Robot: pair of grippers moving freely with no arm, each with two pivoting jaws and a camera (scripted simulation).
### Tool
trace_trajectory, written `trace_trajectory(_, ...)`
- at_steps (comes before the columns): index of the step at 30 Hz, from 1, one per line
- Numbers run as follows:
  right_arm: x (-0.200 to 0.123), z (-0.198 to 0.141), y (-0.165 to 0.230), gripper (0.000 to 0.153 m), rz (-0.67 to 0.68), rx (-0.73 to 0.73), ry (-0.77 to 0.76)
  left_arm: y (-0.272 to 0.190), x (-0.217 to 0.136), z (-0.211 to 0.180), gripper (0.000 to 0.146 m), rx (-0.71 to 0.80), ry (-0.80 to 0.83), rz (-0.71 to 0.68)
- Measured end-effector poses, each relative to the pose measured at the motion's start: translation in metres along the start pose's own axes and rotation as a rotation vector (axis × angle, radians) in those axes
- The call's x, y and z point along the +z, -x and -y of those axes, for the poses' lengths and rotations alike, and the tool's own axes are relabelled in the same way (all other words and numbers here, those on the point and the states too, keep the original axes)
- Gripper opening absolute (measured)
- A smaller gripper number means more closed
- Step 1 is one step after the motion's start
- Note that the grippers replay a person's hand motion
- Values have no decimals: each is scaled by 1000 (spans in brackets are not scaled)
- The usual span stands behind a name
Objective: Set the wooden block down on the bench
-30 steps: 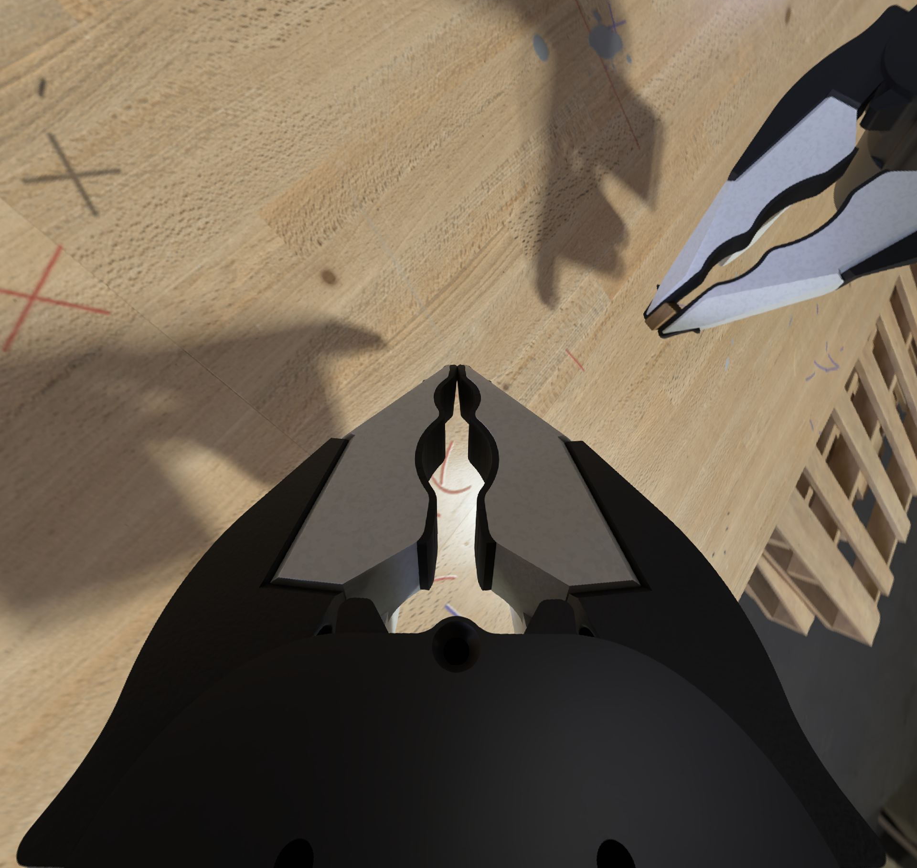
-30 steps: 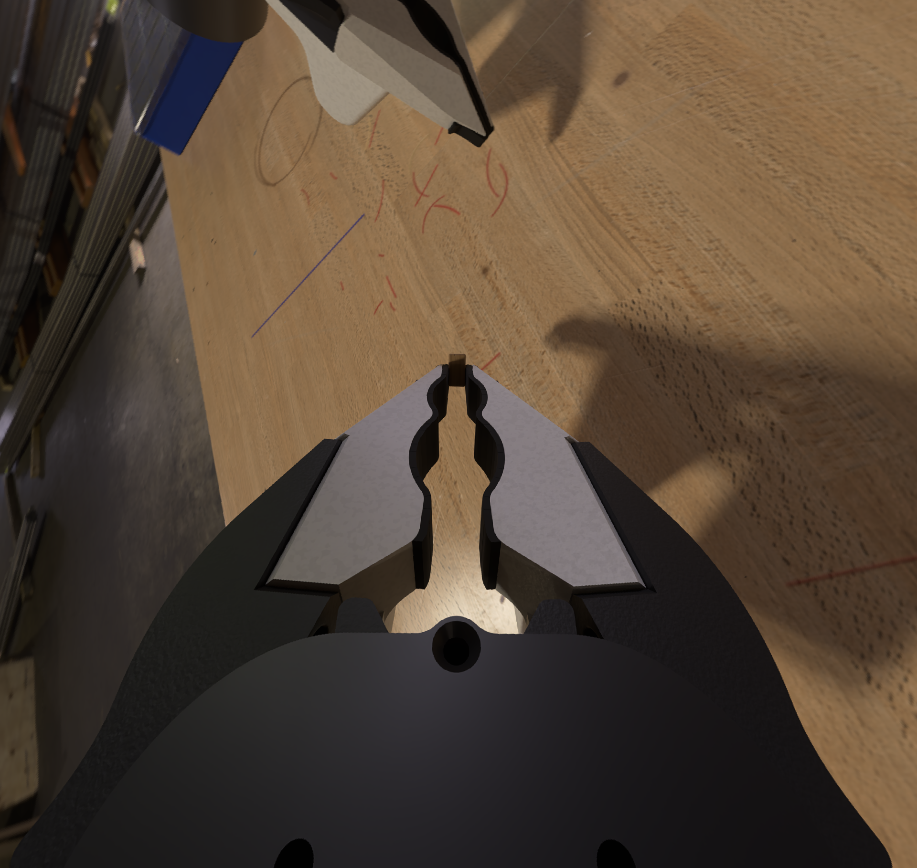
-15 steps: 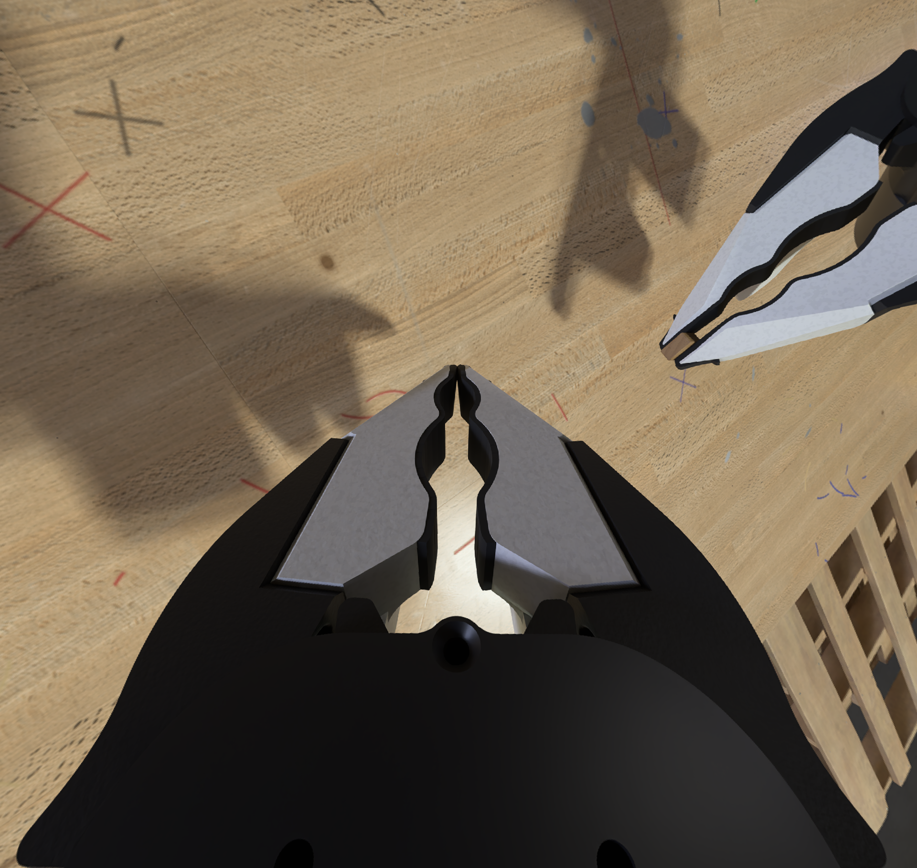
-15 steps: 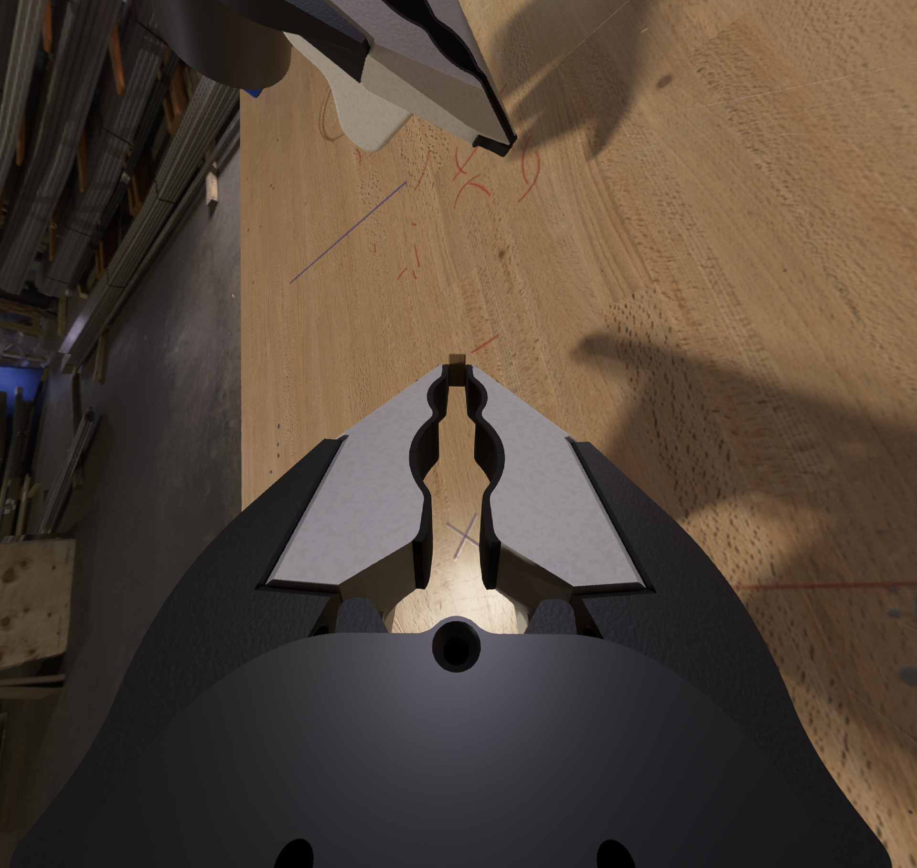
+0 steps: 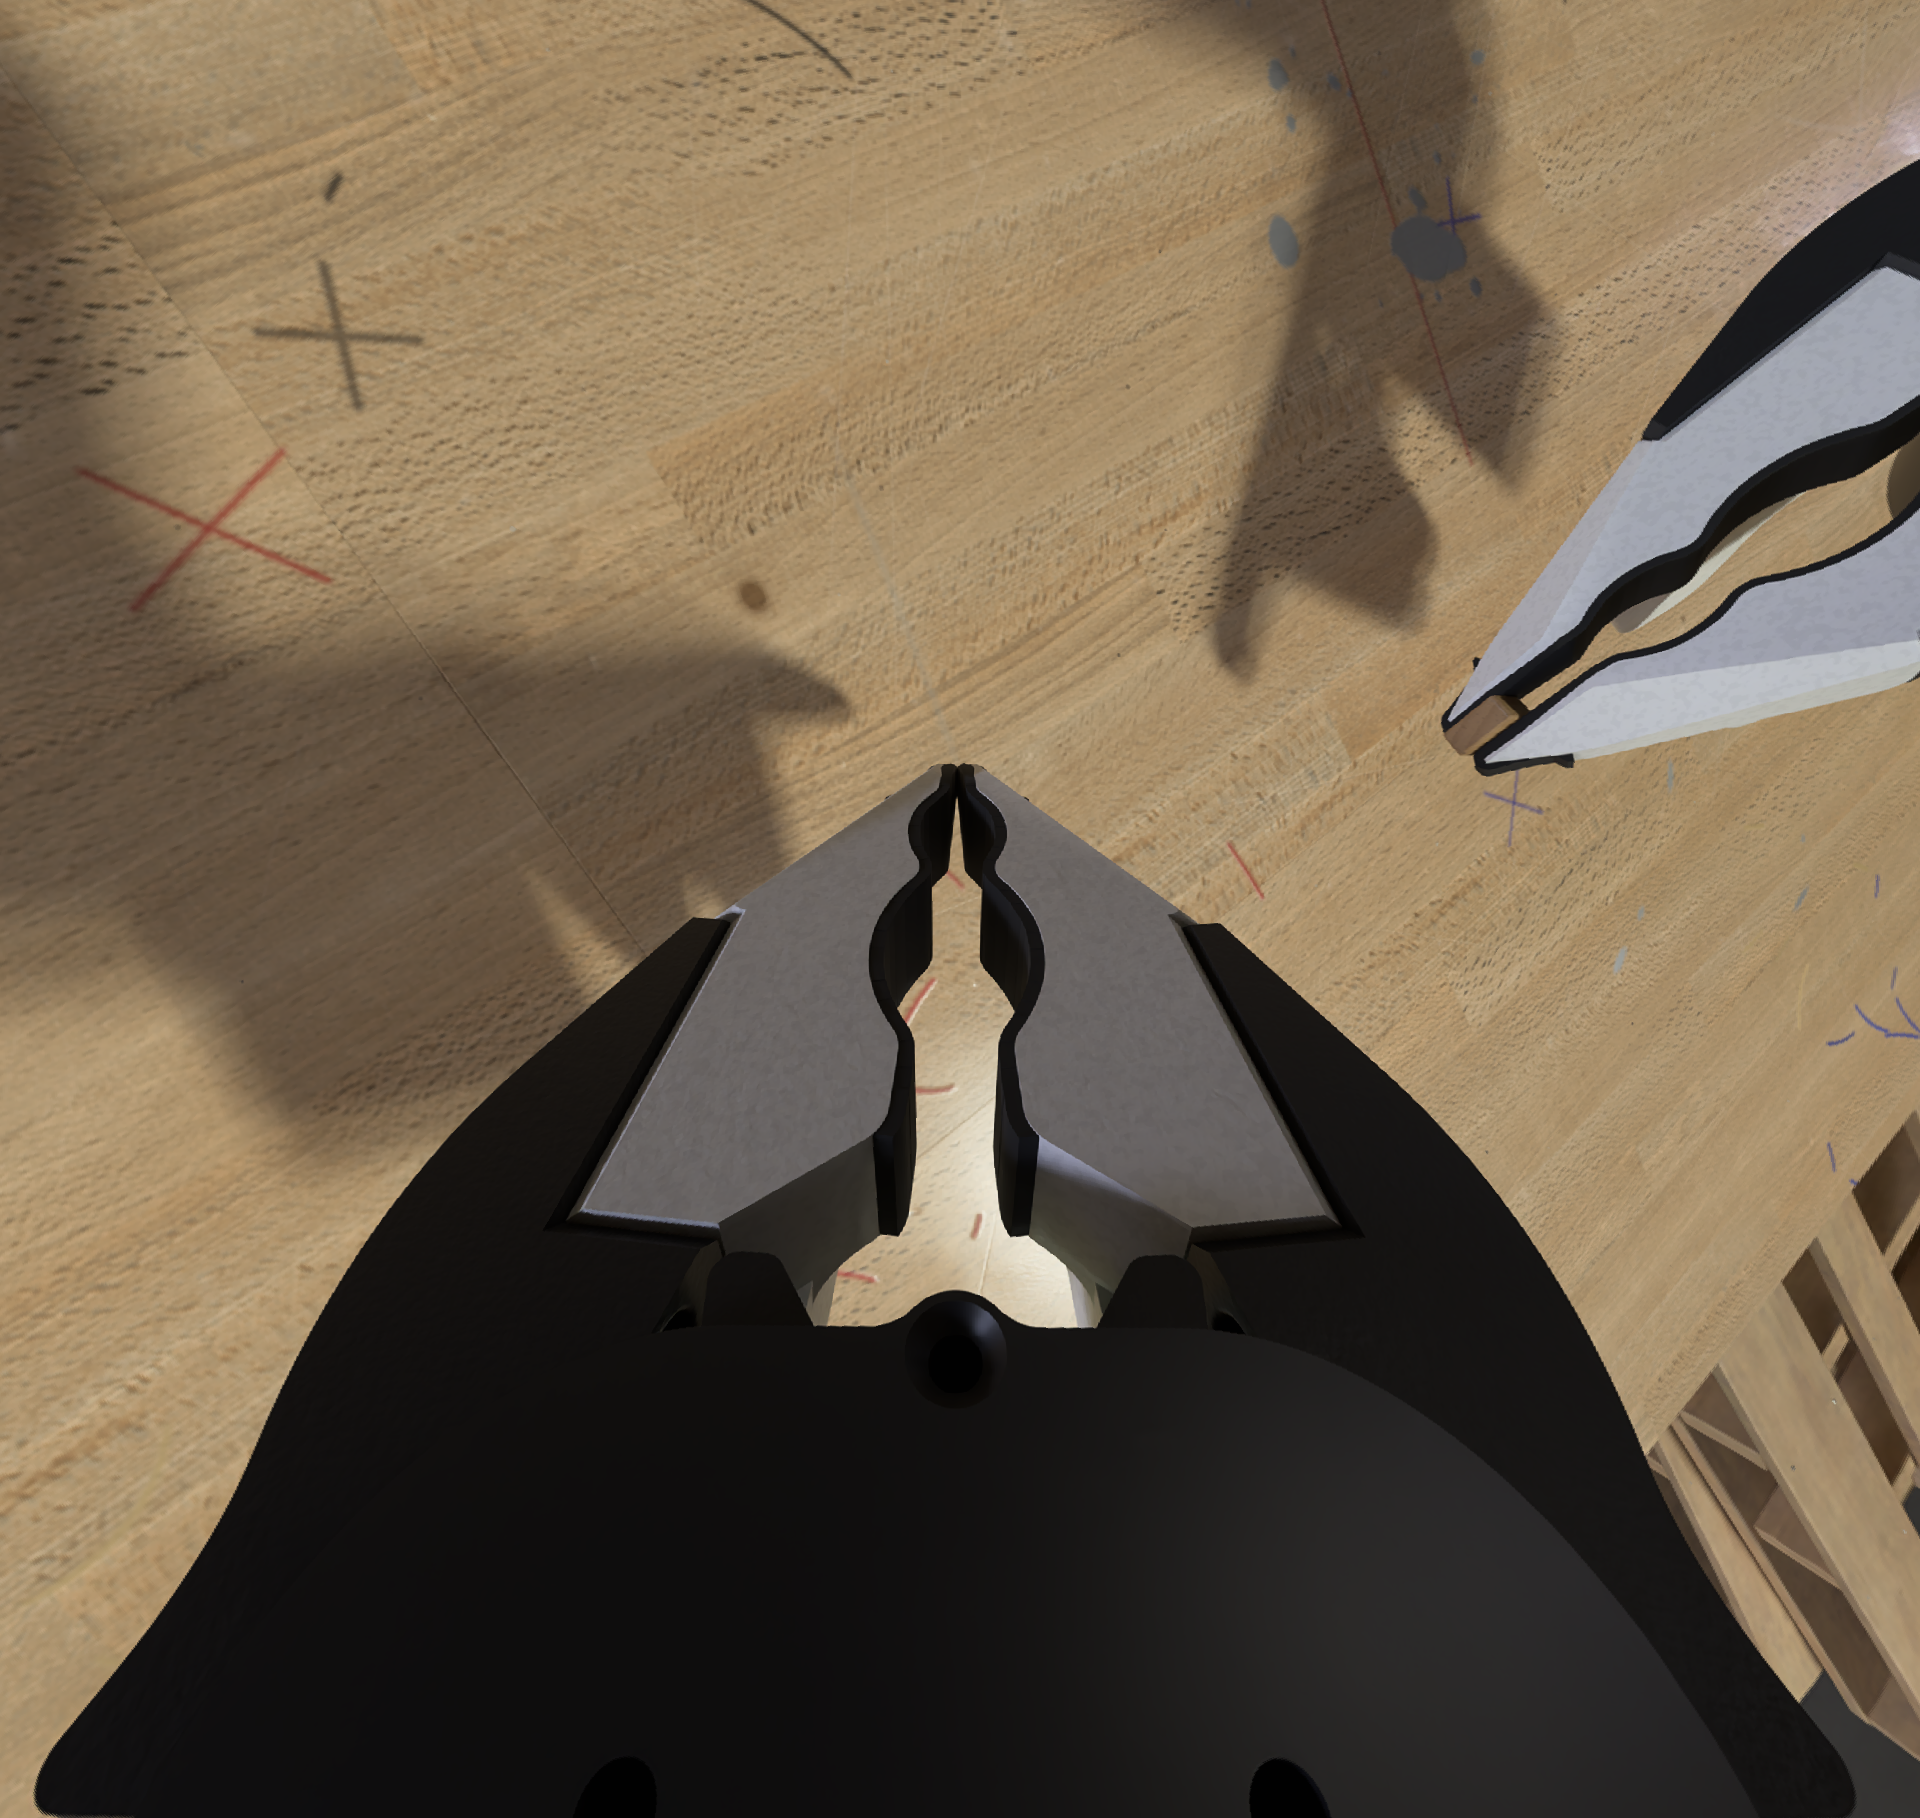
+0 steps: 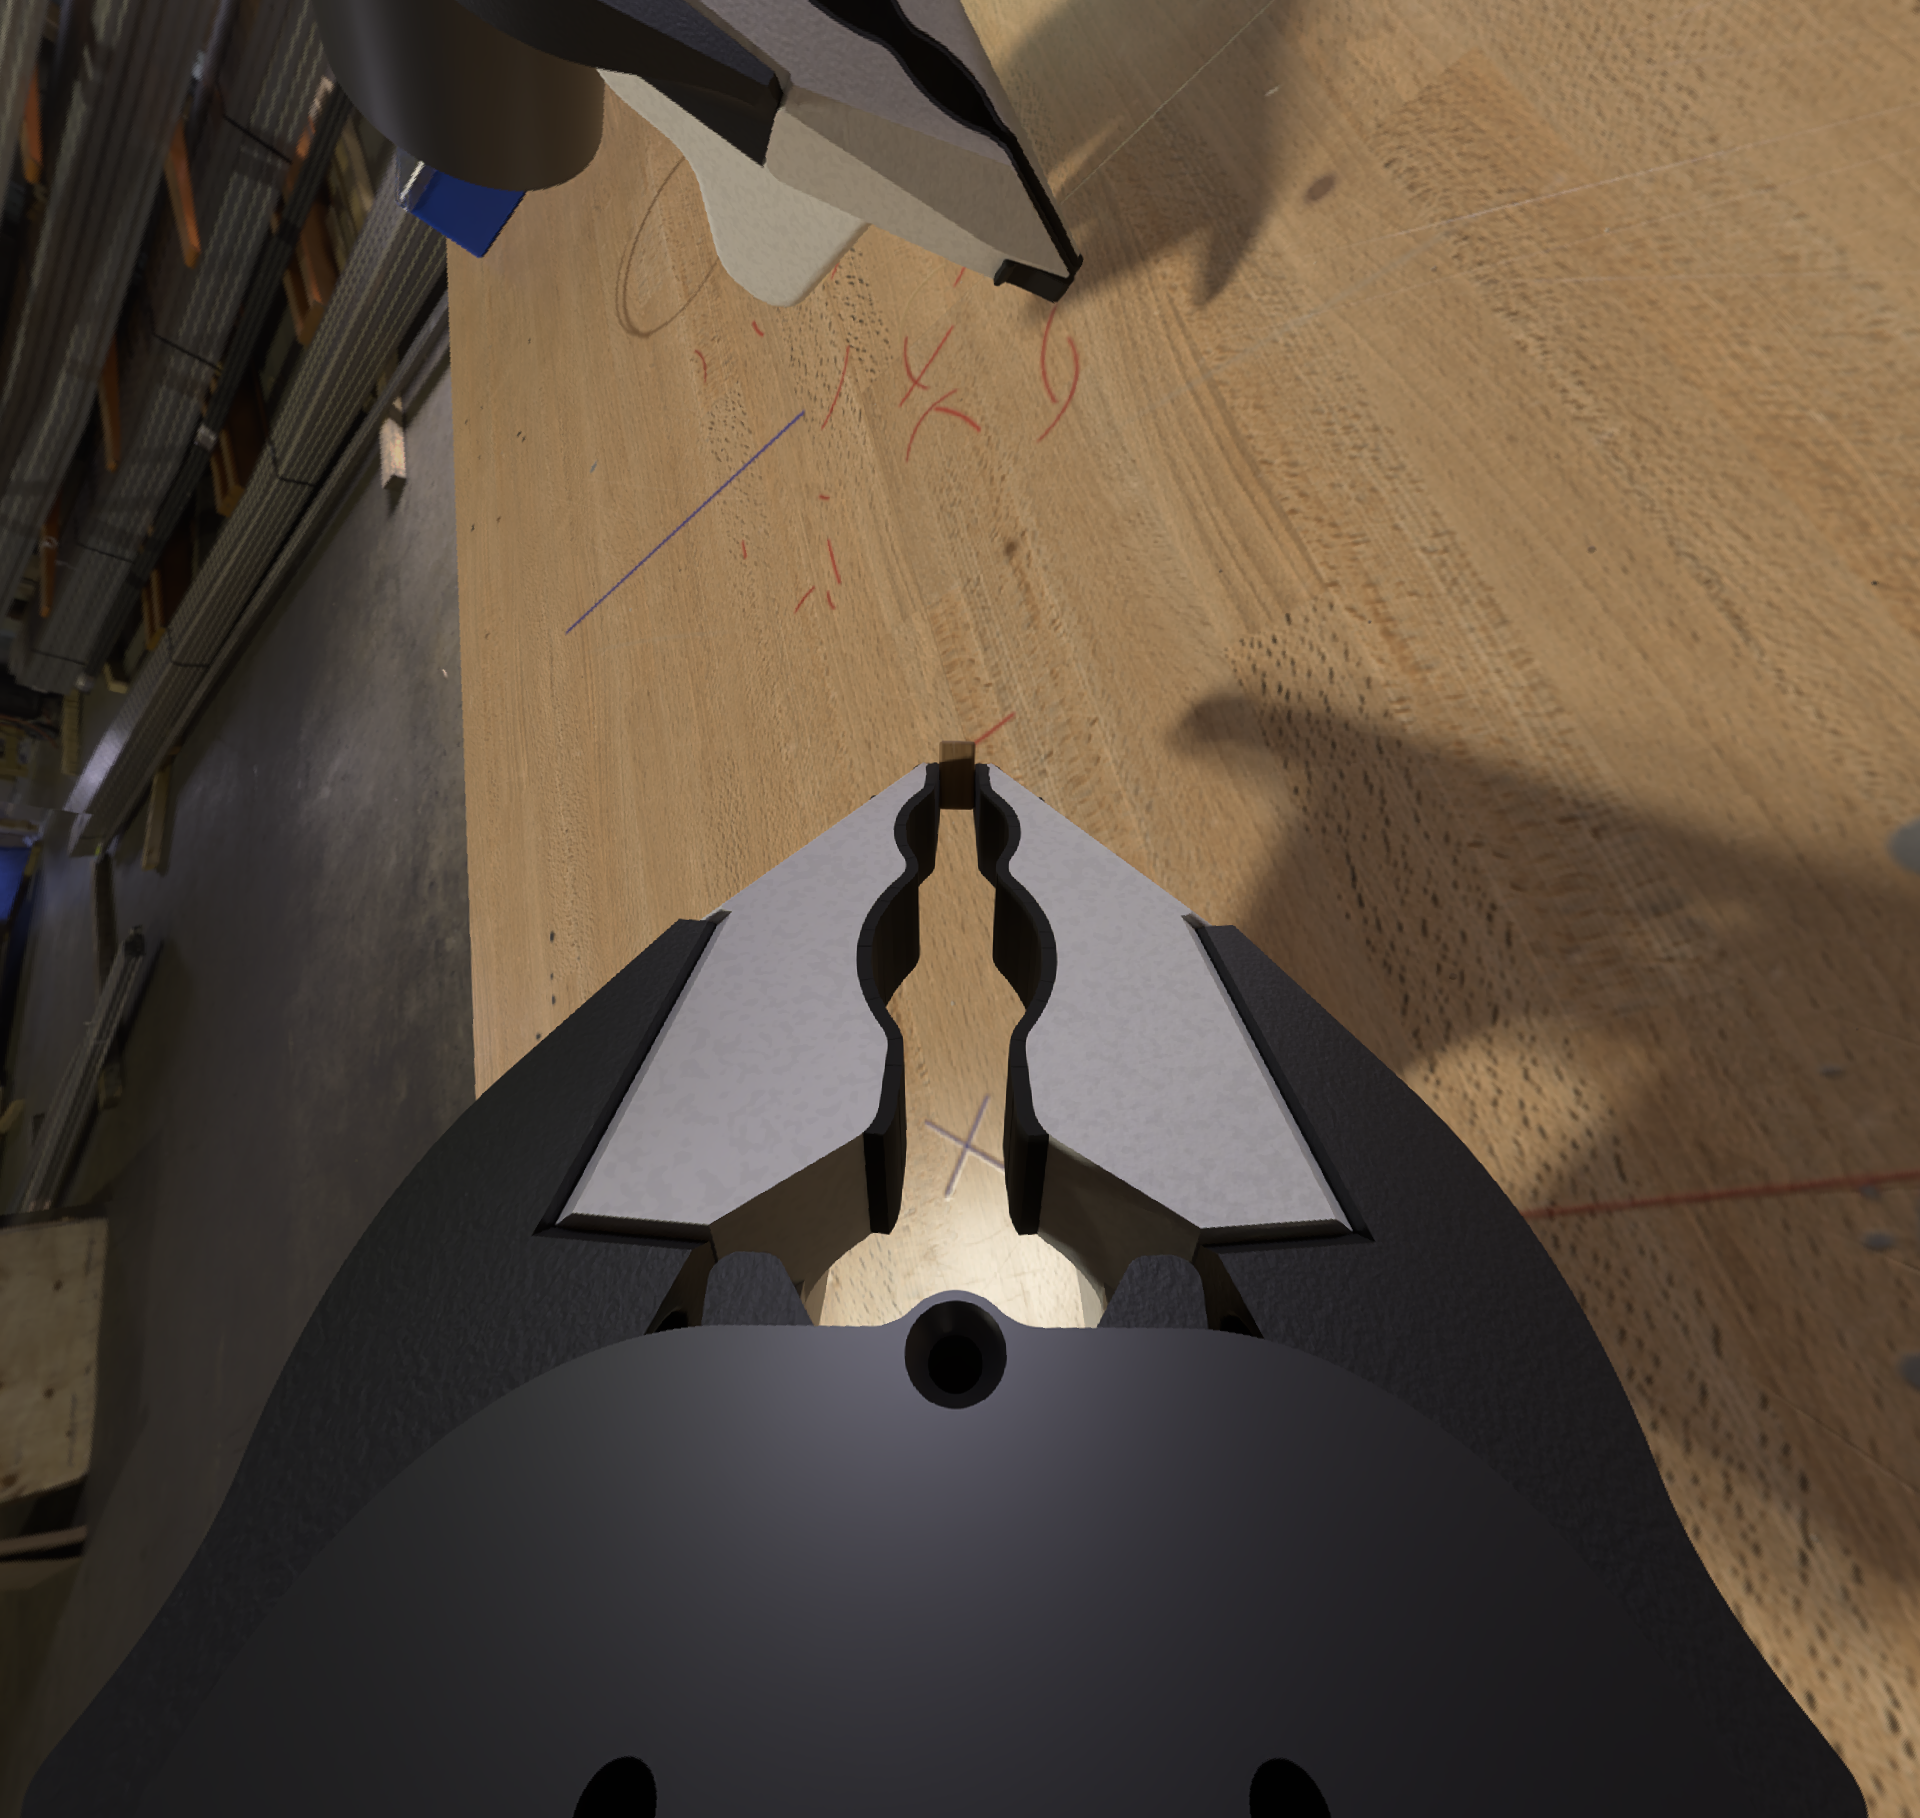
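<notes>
**Lower the block squarely before you let go**

Your right gripper (image 6: 957,771) has its jaws clamped on the small wooden block (image 6: 956,776), pinched at the very tips in the centre of the right wrist view. The same block (image 5: 1484,726) shows at the right edge of the left wrist view, a tan end poking out between the pale fingers. It looks clear of the counter (image 6: 1351,418): the gripper's shadow lies apart from the tips, so judge it as airborne.

Your left gripper (image 5: 956,776) has its jaws together on nothing, at the centre of its own view, well apart from the block.

Bring the right gripper down slowly until the block's lower face meets the wood. Keep it level, since so little of it is held that a tilt could twist it free. Part the jaws only once it rests flat, then draw straight back. Keep the left gripper where it is, and steer away from the counter's edge at the left of the right wrist view.
</notes>
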State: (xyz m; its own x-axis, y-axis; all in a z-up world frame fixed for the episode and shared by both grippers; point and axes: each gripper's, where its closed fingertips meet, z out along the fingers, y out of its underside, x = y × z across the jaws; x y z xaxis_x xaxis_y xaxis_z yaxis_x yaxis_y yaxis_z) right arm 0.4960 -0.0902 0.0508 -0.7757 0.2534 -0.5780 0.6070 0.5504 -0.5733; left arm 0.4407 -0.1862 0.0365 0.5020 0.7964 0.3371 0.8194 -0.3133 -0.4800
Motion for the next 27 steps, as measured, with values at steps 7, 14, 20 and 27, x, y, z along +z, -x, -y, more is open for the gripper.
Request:
trace_trajectory(7,1,-1,-6,6,35,76,-8,4,6,2,0,3,21,-14)
trace_trajectory(14,-3,4,-12,6,15,63,-6,6,7,9,0,17,29,-3)
trace_trajectory(20,-7,7,-17,6,1,54,-3,10,6,16,0,24,20,9)
trace_trajectory(27,-7,7,-20,6,-17,48,3,12,6,18,0,28,21,13)
